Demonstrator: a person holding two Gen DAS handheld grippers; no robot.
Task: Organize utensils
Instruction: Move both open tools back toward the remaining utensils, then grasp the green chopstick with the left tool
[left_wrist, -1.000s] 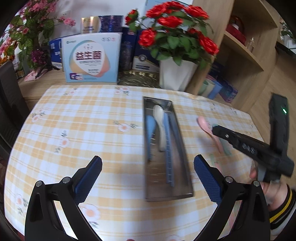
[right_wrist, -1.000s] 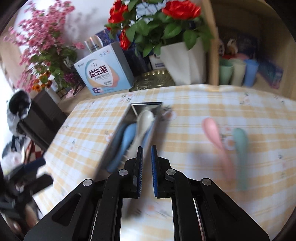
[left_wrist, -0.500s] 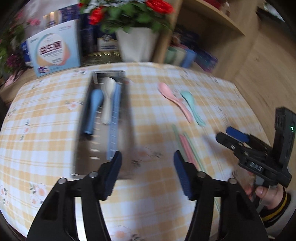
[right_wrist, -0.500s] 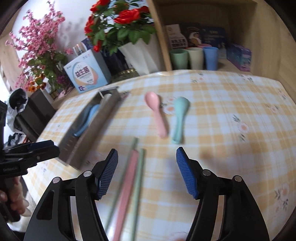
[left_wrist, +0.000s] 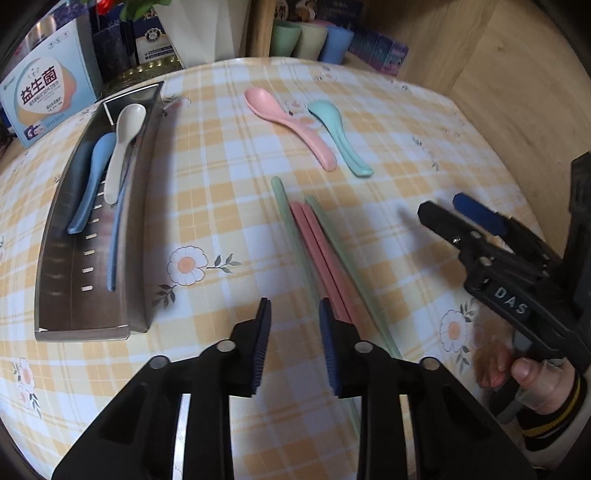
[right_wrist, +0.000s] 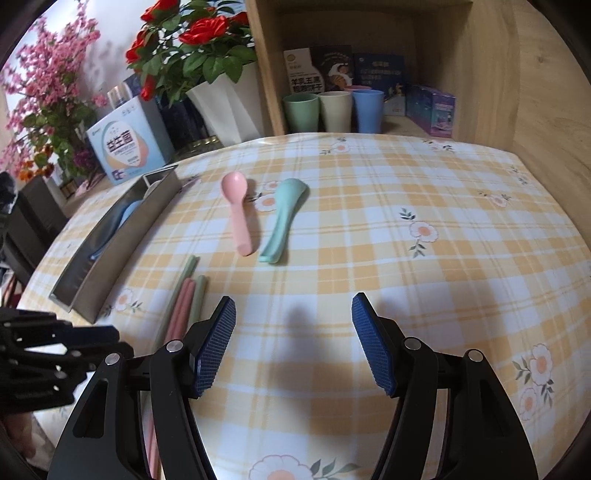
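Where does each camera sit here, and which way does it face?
Left wrist: on the left gripper, angled steeply down at the pink chopsticks and steel tray; a hand holding the right gripper shows.
Right wrist: on the right gripper, facing across the tablecloth toward the shelf cups; the left gripper shows at left.
Shared: pink spoon, green spoon, chopsticks, tray.

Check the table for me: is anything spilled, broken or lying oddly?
Nothing spilled or broken. The pink spoon, teal spoon and the pink and green chopsticks lie loose on the tablecloth, outside the metal tray. One green chopstick splays away from the bundle.
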